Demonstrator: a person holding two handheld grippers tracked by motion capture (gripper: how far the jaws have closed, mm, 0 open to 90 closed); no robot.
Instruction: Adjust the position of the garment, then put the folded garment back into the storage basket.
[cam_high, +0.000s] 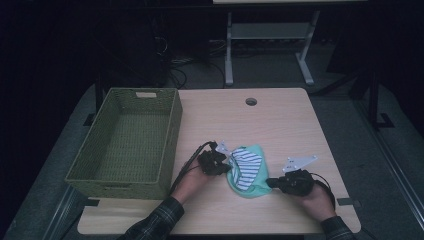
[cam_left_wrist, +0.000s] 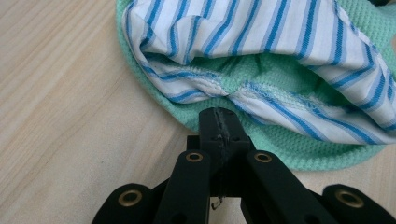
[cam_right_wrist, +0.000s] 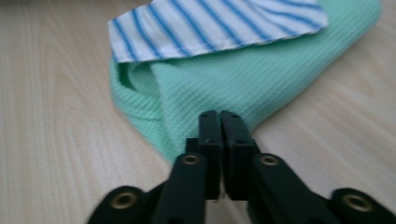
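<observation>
1. We see a crumpled green cloth with a blue-striped white lining (cam_high: 246, 171) lying on the wooden table (cam_high: 280, 125), toward its near edge and right of the green wicker basket (cam_high: 127, 140).
2. Our left gripper (cam_high: 220, 163) sits at the cloth's left edge; in the left gripper view its jaws are pressed together, with the tips touching the green hem (cam_left_wrist: 233, 123). We cannot tell whether any fabric is pinched between them.
3. Our right gripper (cam_high: 272, 183) meets the cloth at its near-right edge; in the right gripper view the jaws are clenched, their tips right against the green fold (cam_right_wrist: 219, 84), though fabric between them cannot be made out.
4. The cloth lies between the two grippers, flat on the table.
</observation>
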